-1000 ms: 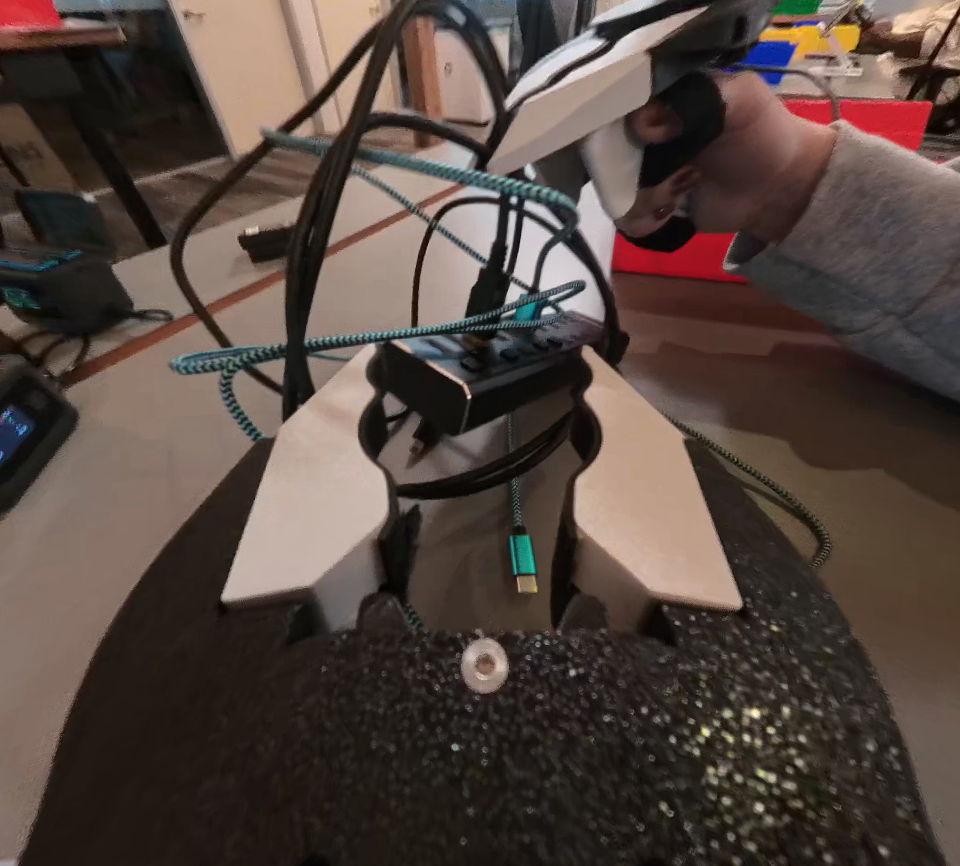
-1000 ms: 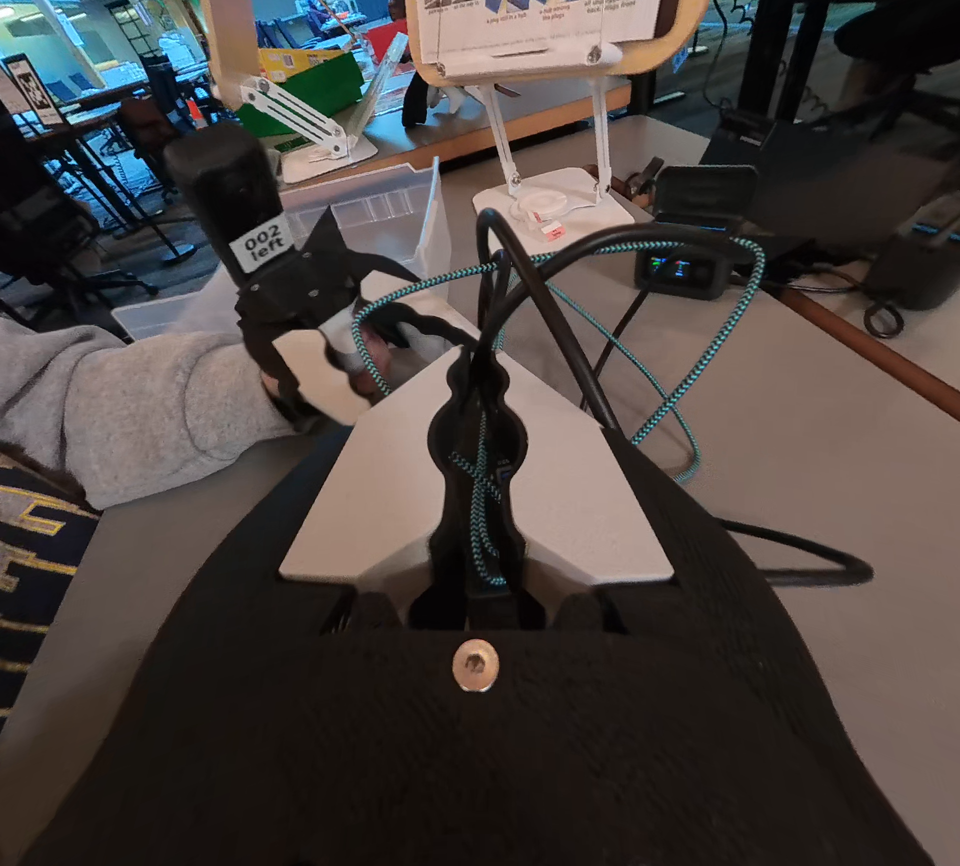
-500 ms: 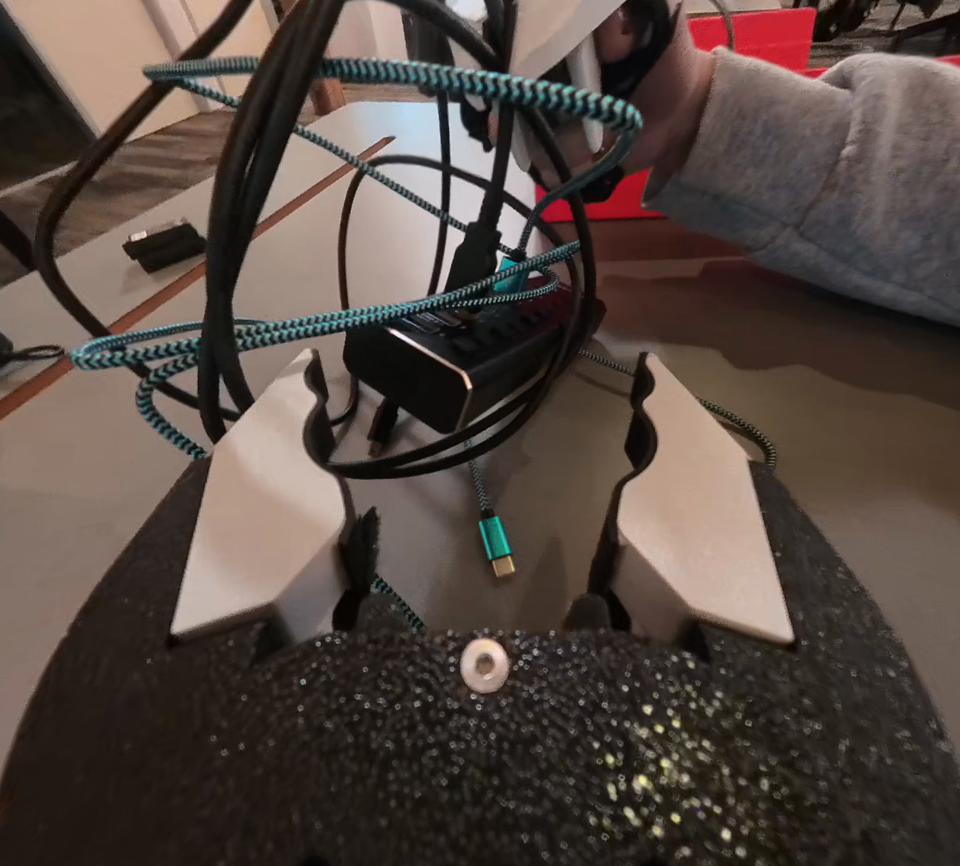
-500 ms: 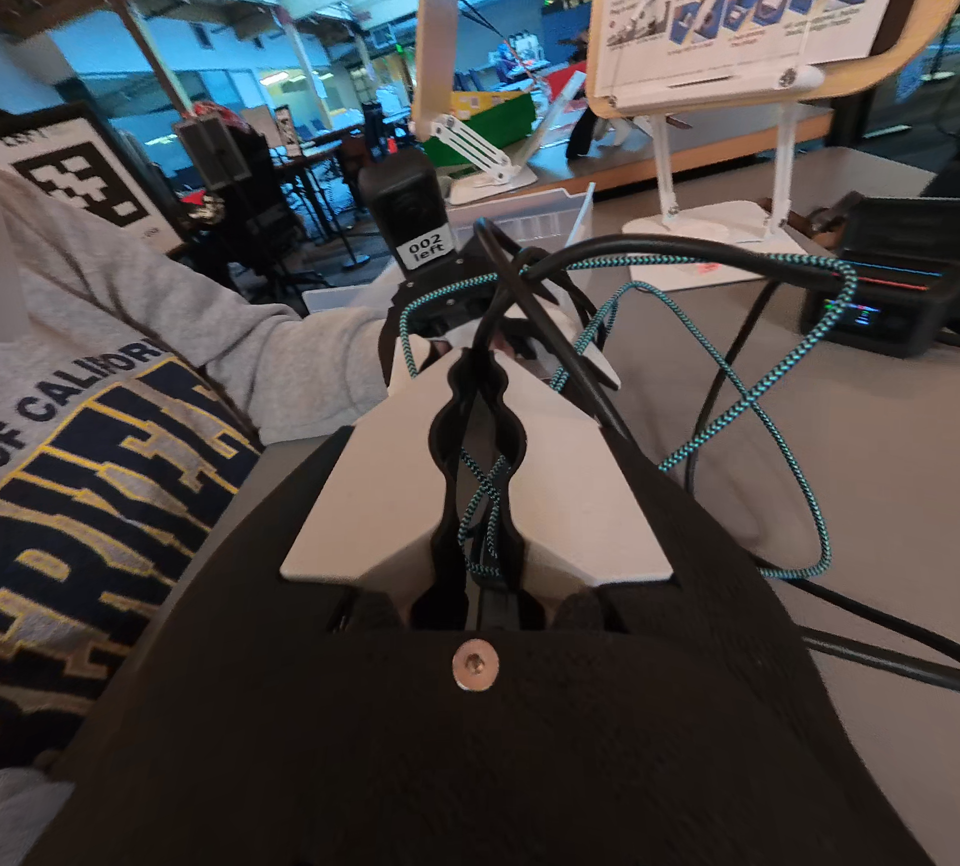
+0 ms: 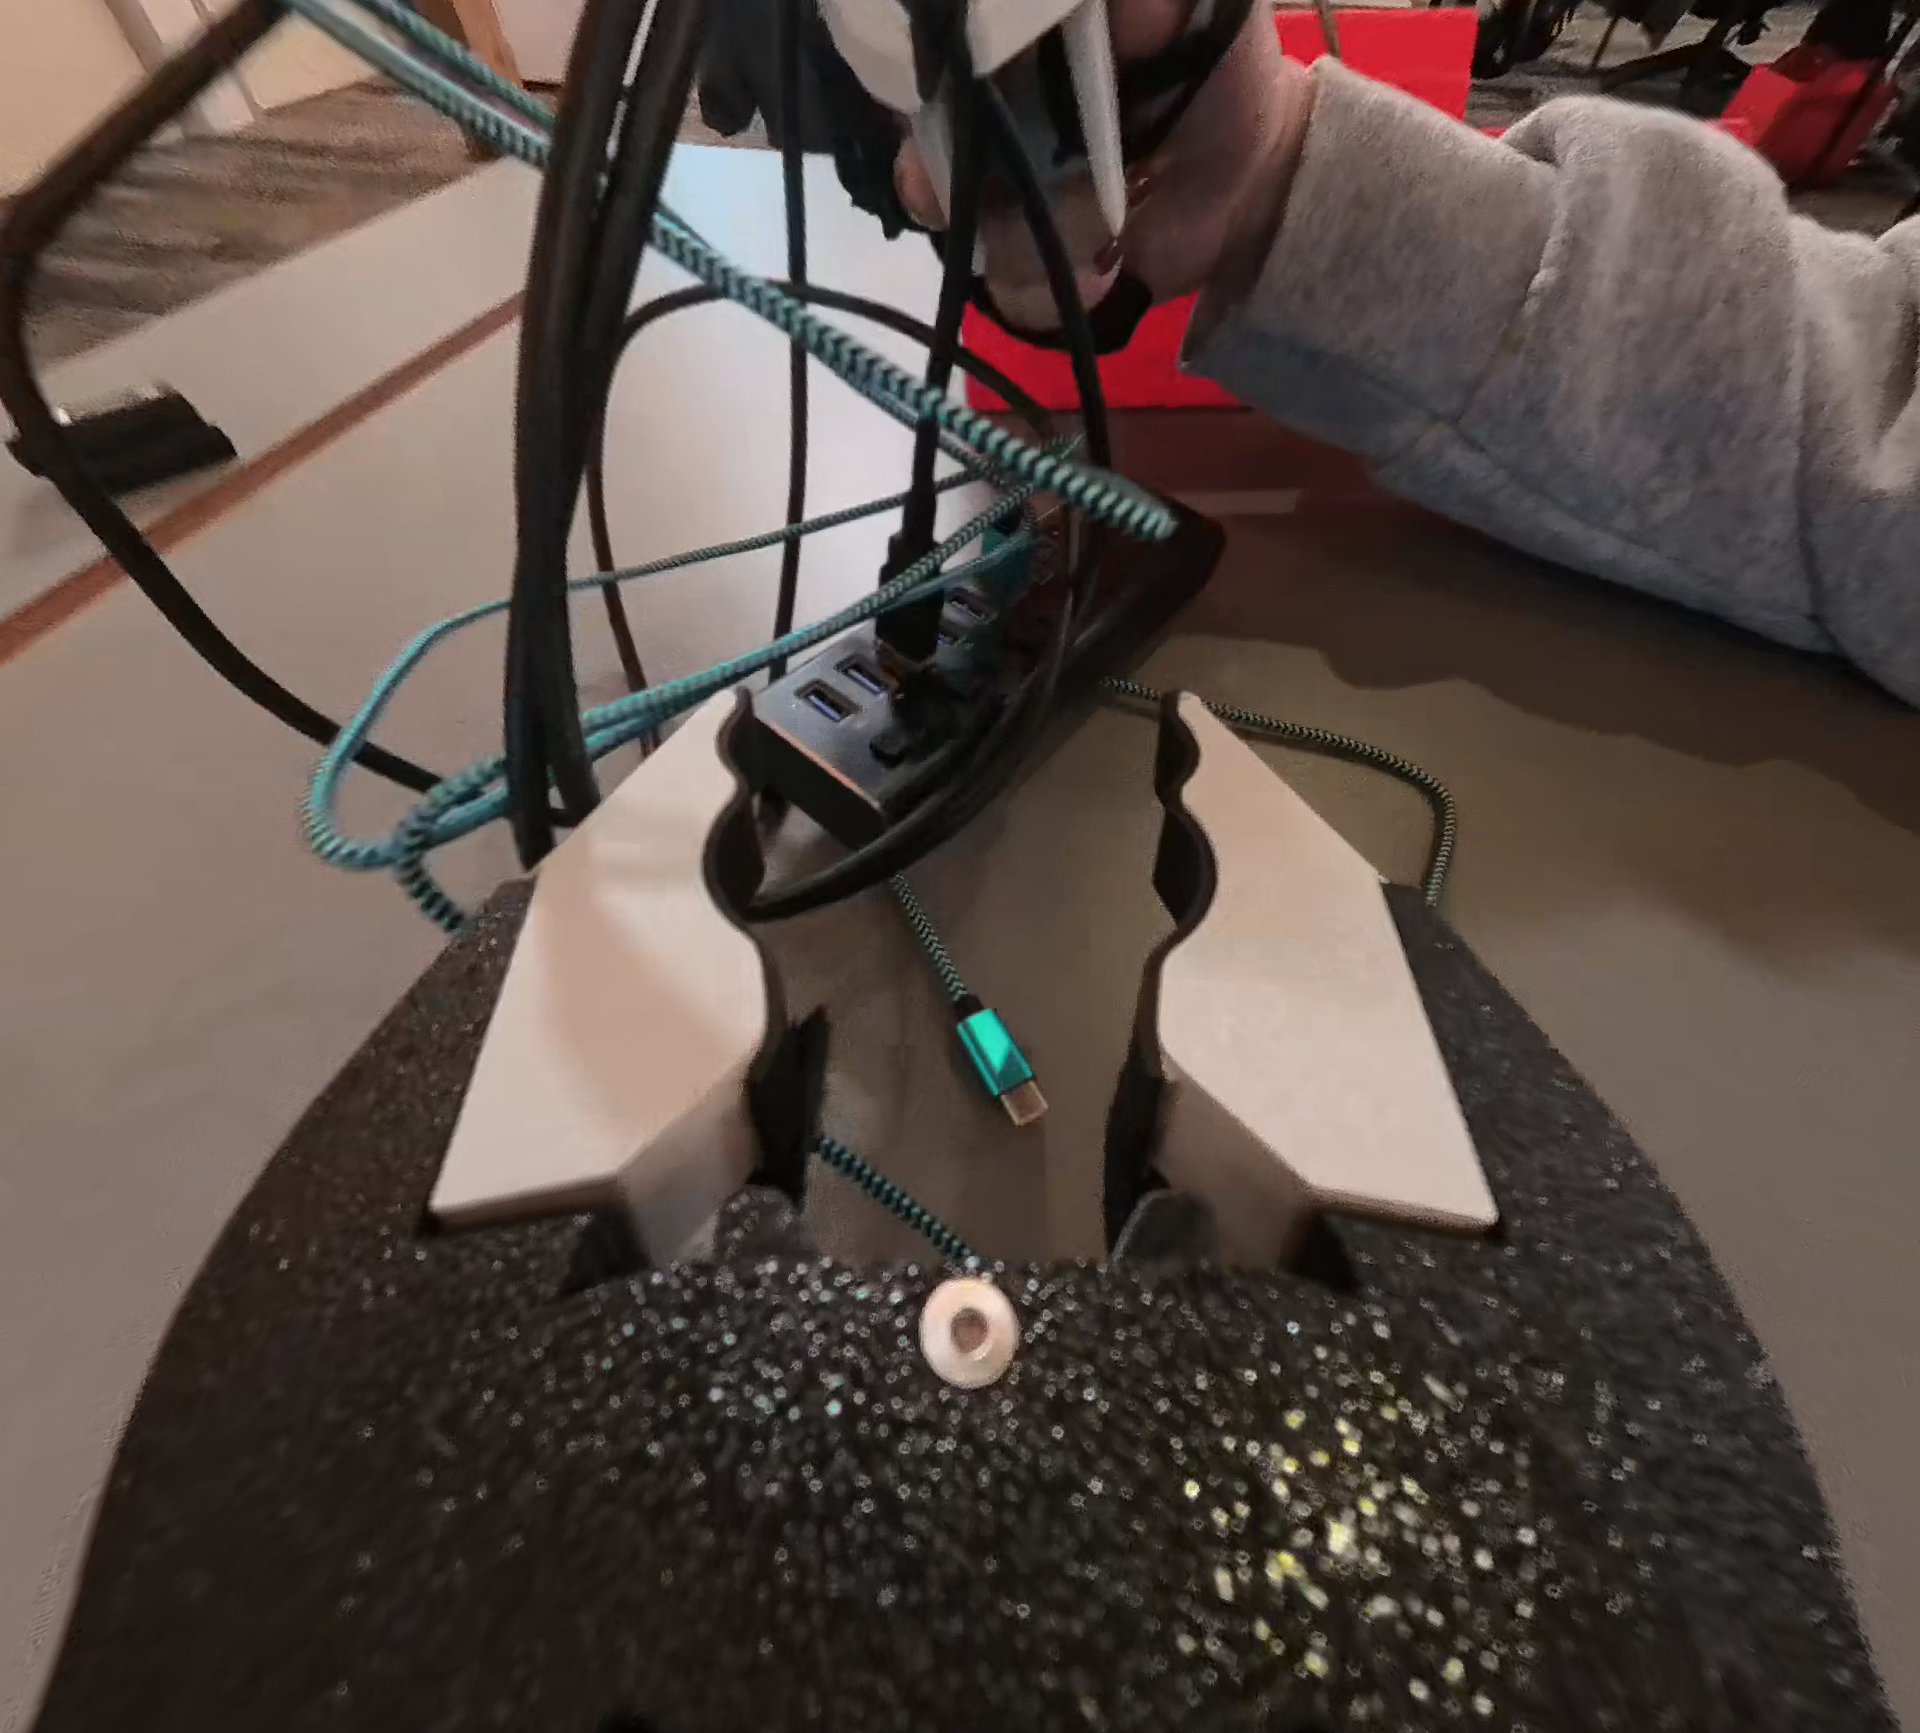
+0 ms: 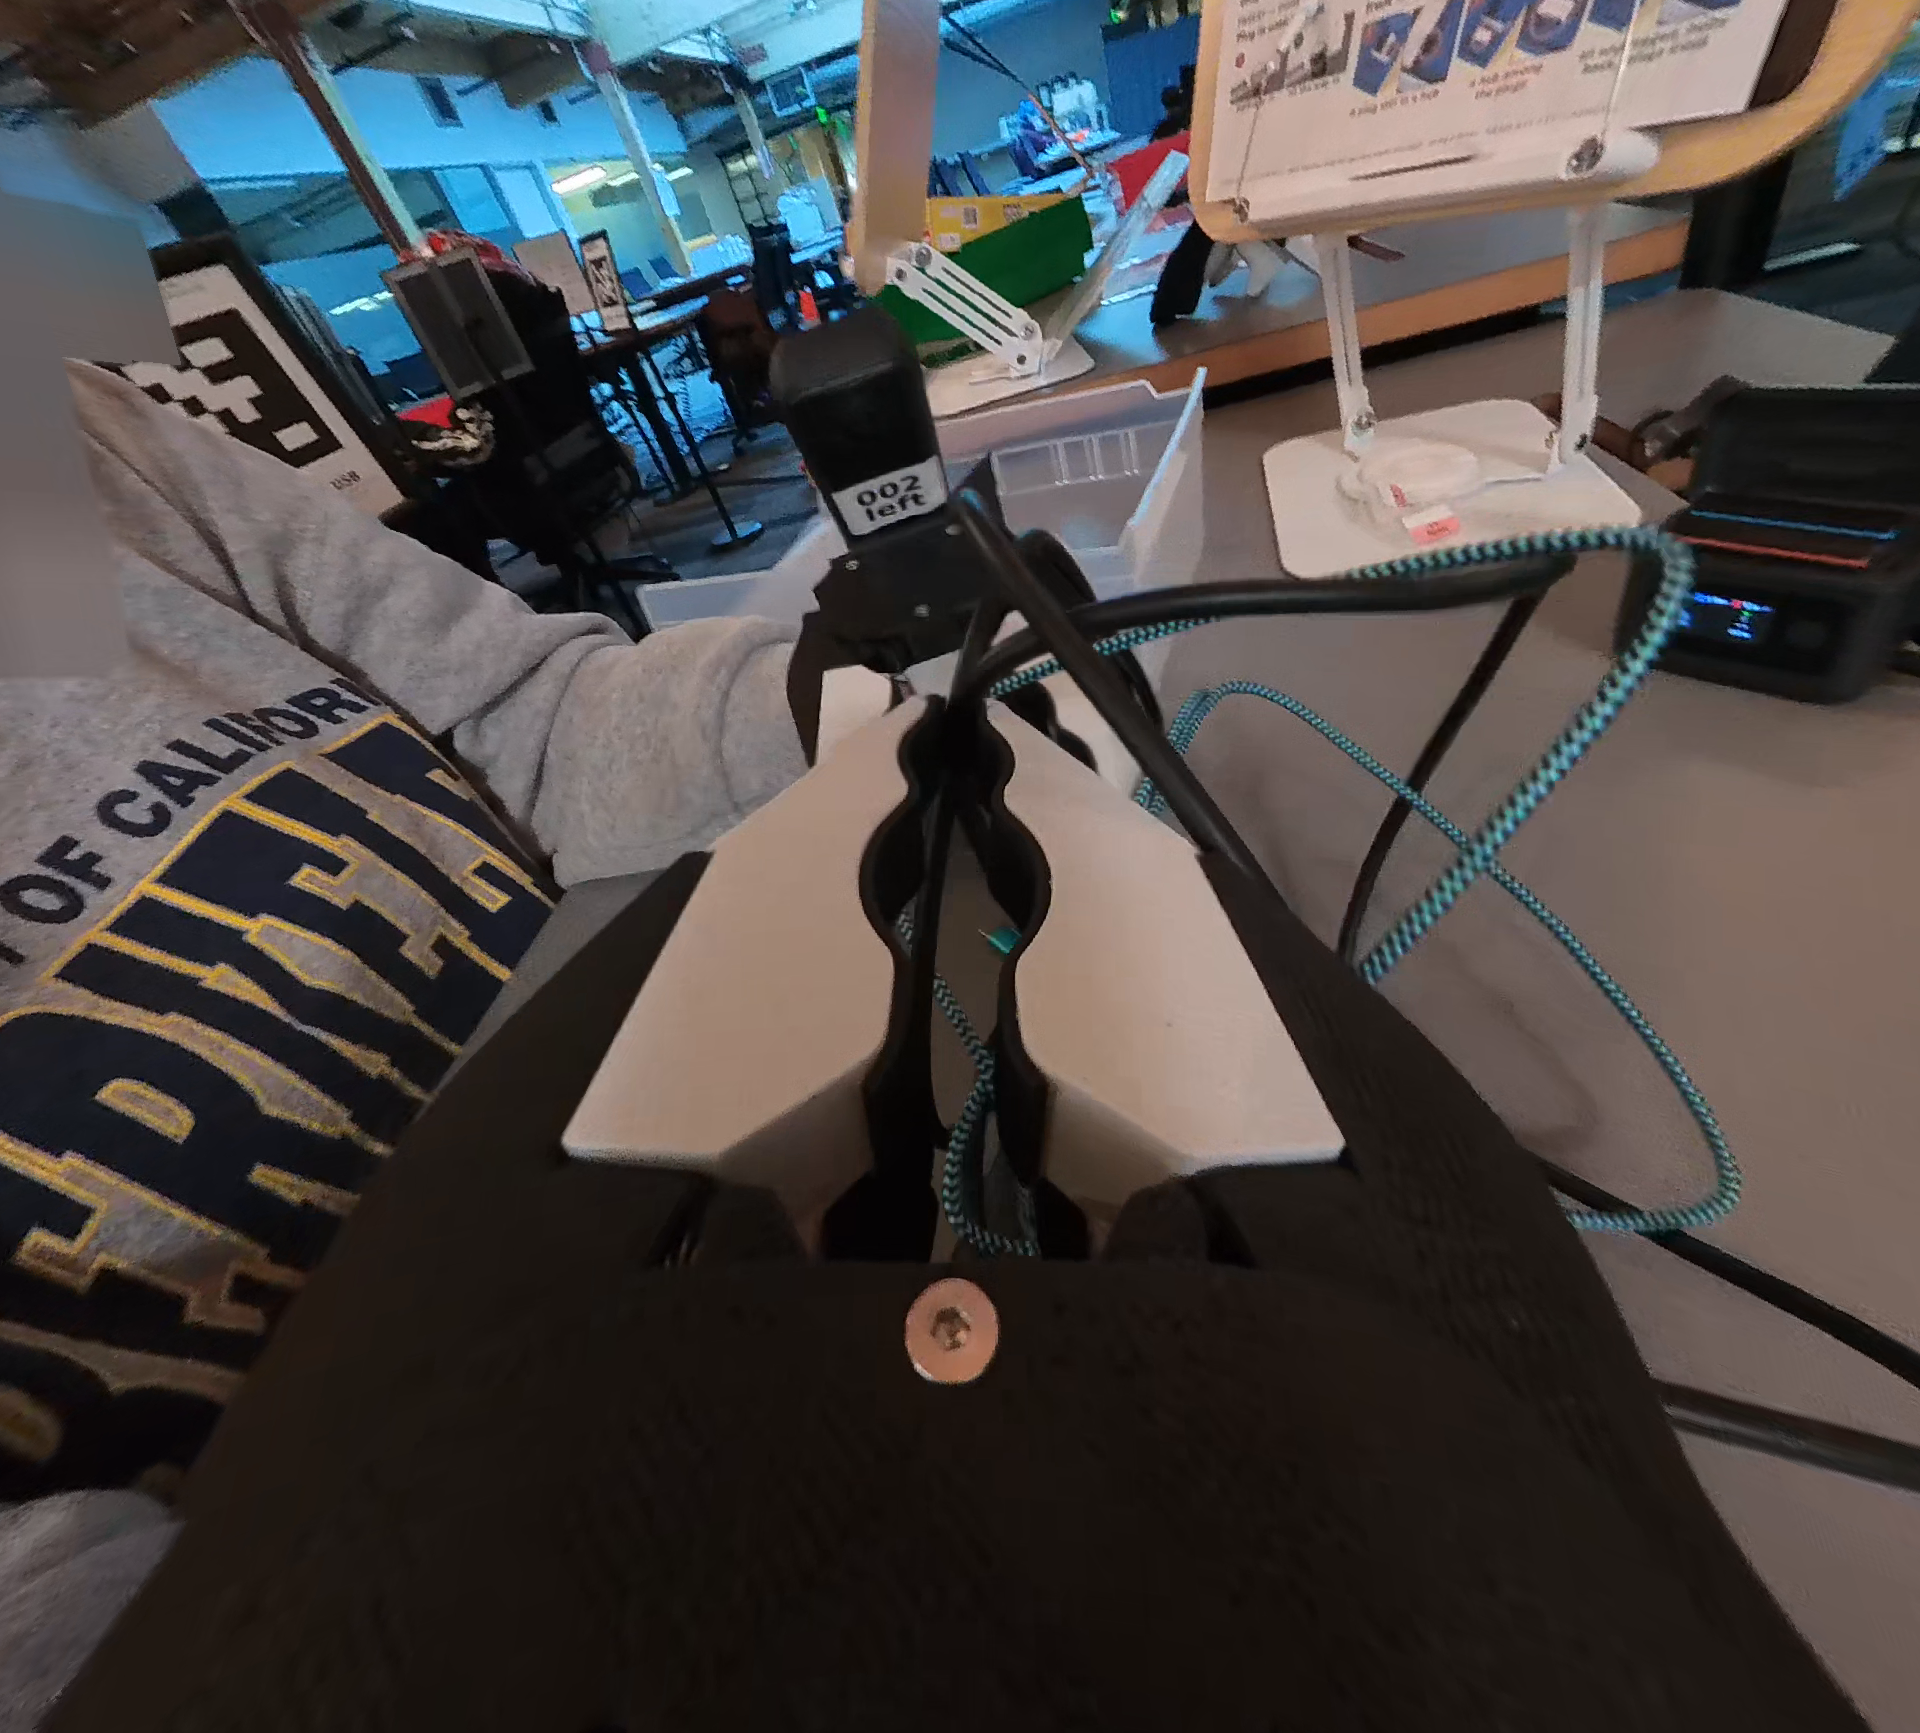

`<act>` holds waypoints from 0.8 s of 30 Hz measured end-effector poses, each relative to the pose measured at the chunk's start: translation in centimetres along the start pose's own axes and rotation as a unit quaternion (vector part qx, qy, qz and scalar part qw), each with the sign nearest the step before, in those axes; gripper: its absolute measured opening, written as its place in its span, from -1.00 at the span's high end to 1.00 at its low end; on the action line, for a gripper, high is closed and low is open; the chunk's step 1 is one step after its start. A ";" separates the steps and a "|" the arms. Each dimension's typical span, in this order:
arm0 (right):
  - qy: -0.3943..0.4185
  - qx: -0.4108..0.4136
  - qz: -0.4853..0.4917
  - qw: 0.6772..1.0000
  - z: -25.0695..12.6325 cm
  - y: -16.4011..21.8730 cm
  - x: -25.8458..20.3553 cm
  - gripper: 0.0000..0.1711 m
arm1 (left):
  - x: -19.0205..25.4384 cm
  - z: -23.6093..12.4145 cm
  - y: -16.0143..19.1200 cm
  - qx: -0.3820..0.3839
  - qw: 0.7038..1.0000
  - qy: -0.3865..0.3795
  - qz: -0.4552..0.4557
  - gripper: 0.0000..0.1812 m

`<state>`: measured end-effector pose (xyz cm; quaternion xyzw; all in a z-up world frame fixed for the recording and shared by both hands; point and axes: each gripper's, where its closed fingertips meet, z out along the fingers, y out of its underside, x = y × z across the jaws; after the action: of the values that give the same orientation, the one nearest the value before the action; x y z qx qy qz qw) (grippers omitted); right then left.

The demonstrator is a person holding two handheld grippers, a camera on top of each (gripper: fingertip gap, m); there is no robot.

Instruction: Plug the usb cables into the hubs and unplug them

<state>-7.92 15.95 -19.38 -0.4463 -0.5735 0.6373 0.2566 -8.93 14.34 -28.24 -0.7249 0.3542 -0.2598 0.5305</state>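
Observation:
A black USB hub (image 5: 831, 779) lies on the grey table just ahead of my left gripper (image 5: 951, 717), which is open, its fingers either side of the hub's near end. A black cable (image 5: 914, 582) is plugged into the hub's top. A teal braided cable's loose connector (image 5: 992, 1060) lies between the left fingers. My right gripper (image 6: 956, 727) is shut on the thin black cable (image 6: 930, 956) and holds it above the hub; it also shows in the left wrist view (image 5: 997, 0). Loops of black and teal cable (image 6: 1455, 862) hang around it.
A grey sleeve (image 5: 1558, 384) rests on the table at the right. A stand with a printed sheet (image 6: 1455, 21), a clear plastic bin (image 6: 1070, 457) and a black device with a lit screen (image 6: 1787, 582) stand beyond. A small black object (image 5: 125, 436) lies far left. Across from one pair of fingers to the other is roughly 9 centimetres.
My left gripper has opened wide and let go of the hub. My right gripper has risen and come closer over the hub, pulling the cable loops up with it.

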 end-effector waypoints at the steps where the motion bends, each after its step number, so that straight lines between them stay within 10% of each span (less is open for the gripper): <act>1: 0.008 -0.005 -0.001 1.000 0.2 0.2 0.3 0.99 | 0.1 0.1 0.2 -0.004 1.000 0.005 -0.006 0.21; 5: 0.041 -0.030 0.000 0.999 0.8 0.6 1.1 0.98 | 2.1 -0.3 0.5 -0.019 0.997 0.074 0.008 0.92; 13: 0.134 -0.170 0.004 0.976 -0.1 1.6 0.1 0.53 | 2.8 -3.2 -4.2 0.109 0.984 0.017 0.139 1.00; 18: 0.215 -0.225 -0.030 0.950 -2.5 1.0 -1.0 0.55 | -1.2 -5.9 -8.0 0.199 0.963 -0.151 0.106 0.27; 24: 0.289 -0.274 -0.028 0.917 -4.7 1.6 -0.7 0.53 | -1.9 -0.5 -3.8 0.010 0.983 -0.152 0.106 -0.36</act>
<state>-3.27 17.43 -20.43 -0.6476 -0.6385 0.2911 0.2970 -9.59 16.25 -24.42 -0.7092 0.3416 -0.0925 0.6097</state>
